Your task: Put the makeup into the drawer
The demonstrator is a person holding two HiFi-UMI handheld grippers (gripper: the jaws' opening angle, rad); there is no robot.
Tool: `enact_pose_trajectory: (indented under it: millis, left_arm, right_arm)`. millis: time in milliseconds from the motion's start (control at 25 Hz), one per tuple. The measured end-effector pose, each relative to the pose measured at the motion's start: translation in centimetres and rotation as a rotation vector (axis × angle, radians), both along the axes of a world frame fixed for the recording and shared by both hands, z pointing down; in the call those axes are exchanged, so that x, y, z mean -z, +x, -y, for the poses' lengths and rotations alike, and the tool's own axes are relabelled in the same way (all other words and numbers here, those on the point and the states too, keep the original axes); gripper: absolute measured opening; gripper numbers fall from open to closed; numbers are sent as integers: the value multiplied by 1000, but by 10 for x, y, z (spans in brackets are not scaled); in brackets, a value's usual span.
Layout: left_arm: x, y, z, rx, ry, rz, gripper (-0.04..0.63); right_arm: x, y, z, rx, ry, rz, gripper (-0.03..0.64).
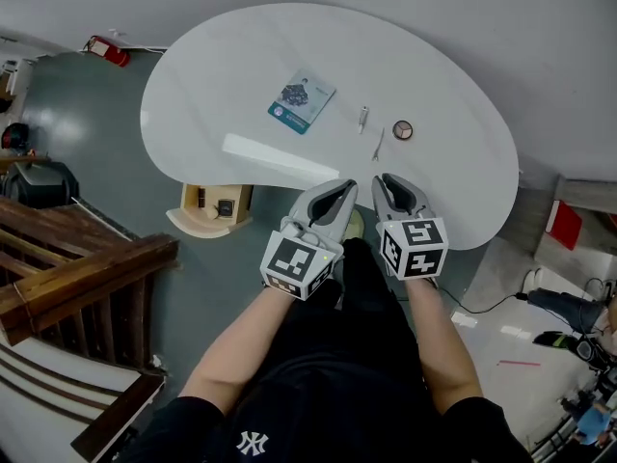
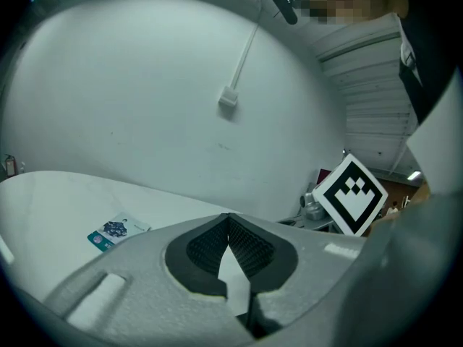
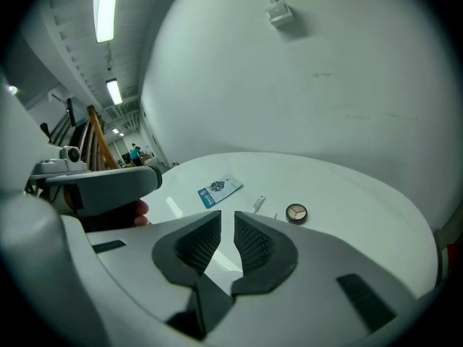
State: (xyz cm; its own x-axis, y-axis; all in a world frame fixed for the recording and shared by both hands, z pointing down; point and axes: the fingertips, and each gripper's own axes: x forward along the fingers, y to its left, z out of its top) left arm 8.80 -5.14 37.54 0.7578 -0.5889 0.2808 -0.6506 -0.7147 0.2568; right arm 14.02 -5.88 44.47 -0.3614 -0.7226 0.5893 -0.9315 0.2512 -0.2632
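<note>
Both tongs hang over the near edge of the table (image 1: pixel 463 114), apart from everything on it.

- Left gripper (image 2: pixel 228 219): tips pressed together, nothing in them.
- Right gripper (image 3: pixel 228 221): jaws slightly parted, empty.
- Makeup lies near the near edge, toward the right end: round compact (image 1: pixel 402 129), thin stick (image 1: pixel 379 144), and small silver tube (image 1: pixel 363 117) just beyond.
- Card (image 1: pixel 302 101) sits mid-table.
- Wooden drawer unit (image 1: pixel 214 205) sits below the near edge, at left.

Advice: the right gripper is nearest the compact. It should widen, come in low and pinch across the rim.
</note>
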Motion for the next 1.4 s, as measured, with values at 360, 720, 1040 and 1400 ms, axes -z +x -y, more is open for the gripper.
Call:
enact_pose_trajectory:
  millis: [360,720,1040,1400]
  left_arm:
    - [-62,13,33,20,-100,54,10]
    - [-101,20,46,18,-166,84,10]
    - [-116,9,48,-2,-184,77,10]
    - [-122,-2,47,2,-196,60,11]
  right_arm:
    - [-75,15,30,7,-130,-42,101]
    - [-122,21,42,4,-246,-95,114]
    - [-138,14,47,-25,-279,-164,114]
    - [-152,16,54,-58,-331,-247,78]
